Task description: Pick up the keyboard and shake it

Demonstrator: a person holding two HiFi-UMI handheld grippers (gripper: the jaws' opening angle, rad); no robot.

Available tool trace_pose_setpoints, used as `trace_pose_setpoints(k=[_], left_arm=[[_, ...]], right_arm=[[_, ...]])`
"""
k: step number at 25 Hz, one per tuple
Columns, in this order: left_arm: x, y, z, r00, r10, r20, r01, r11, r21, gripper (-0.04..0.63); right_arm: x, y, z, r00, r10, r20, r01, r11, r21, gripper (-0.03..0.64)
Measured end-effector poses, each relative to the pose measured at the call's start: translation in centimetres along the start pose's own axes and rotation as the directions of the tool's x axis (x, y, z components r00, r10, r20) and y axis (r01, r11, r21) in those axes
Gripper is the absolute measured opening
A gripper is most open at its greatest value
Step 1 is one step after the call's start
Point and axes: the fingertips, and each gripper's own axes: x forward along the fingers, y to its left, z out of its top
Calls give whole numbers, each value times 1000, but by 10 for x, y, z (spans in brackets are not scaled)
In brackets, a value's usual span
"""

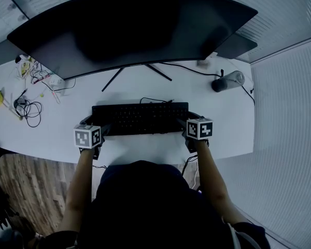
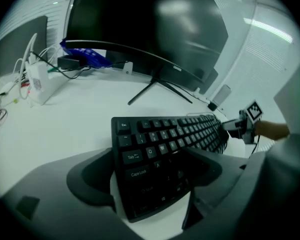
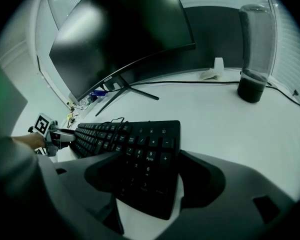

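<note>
- The bench (image 1: 212, 113) is a plain white top, bare over most of its width, with its near edge curving in toward the person.
- The keyboard (image 1: 140, 118) is black and lies flat at the middle of the bench, parallel to the near edge. A thin black lead loops off its back edge.
- The left tongs (image 2: 150, 156) are spread wide astride the keyboard's Esc and Tab end at 9 o'clock. A strip of bench shows between one jaw and the keyboard, so they do not clamp it.
- The right tongs (image 3: 149, 156) are spread wide in the same way astride the number-pad end at 3 o'clock, with a white gap beside one jaw.
- A wide curved monitor (image 1: 135, 25), its screen dark, stands at 12 o'clock of the keyboard on two splayed legs.
- A dark-based cylinder (image 3: 254, 49) stands upright at 2 o'clock, well apart from the keyboard, with a lead running past it.
- A tangle of cables (image 1: 28, 108) and small parts lies at 9 to 10 o'clock near the bench's left end.
- Pale ribbed panels (image 1: 290, 113) wall in the back and right sides.
- The wood-look floor (image 1: 26, 185) shows at 7 o'clock.
</note>
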Motion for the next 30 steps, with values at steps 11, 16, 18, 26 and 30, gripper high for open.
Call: trace_pose_setpoints(k=[11, 16, 18, 26, 30], left_arm=[[-33, -13, 18, 988, 65, 142, -67, 998, 4, 416], [-61, -29, 36, 963, 46, 264, -49, 999, 4, 416], [-71, -34, 43, 950, 31, 310, -29, 1000, -11, 416], [-80, -44, 50, 902, -52, 428, 98, 991, -86, 416], [-76, -46, 47, 888, -84, 452, 158, 979, -127, 416]], right_arm=[[-33, 11, 10, 995, -31, 91, 33, 999, -19, 336], [-78, 25, 43, 976, -51, 209, 76, 991, -110, 336], [-99, 34, 60, 963, -66, 263, 111, 981, -159, 336], [-167, 72, 112, 892, -131, 432, 296, 893, -341, 336], [-189, 92, 126, 862, -143, 487, 368, 837, -405, 336]])
